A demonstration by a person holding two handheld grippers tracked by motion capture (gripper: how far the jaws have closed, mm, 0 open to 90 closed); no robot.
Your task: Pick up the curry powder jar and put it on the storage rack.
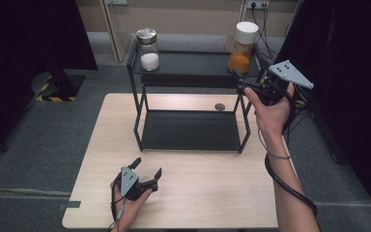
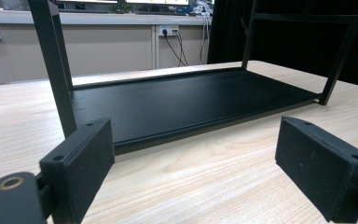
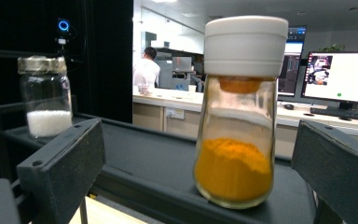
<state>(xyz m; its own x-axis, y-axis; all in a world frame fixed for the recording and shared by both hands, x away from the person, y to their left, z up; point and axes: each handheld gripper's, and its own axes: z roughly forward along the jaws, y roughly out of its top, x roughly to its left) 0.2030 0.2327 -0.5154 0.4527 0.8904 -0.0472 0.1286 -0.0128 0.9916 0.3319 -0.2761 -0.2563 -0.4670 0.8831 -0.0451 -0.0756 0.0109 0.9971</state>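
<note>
High view: the black two-tier rack (image 1: 192,130) stands on the bench (image 1: 183,193), and all positions below are given relative to it. On its upper shelf, at the right end, a glass jar of orange powder (image 1: 242,47) with a white cap stands upright, long axis vertical, cap uppermost. At the left end of the same shelf a jar of white powder (image 1: 149,49) with a metal lid also stands upright. The right hand-held gripper (image 1: 238,82) is raised just right of the upper shelf, beside the orange jar, jaws spread; in the right gripper view the orange jar (image 3: 240,112) sits between the two jaws, touching neither. The left hand-held gripper (image 1: 147,167) rests low on the bench in front of the rack, jaws spread and empty, pointing at the bare lower shelf (image 2: 186,100).
</note>
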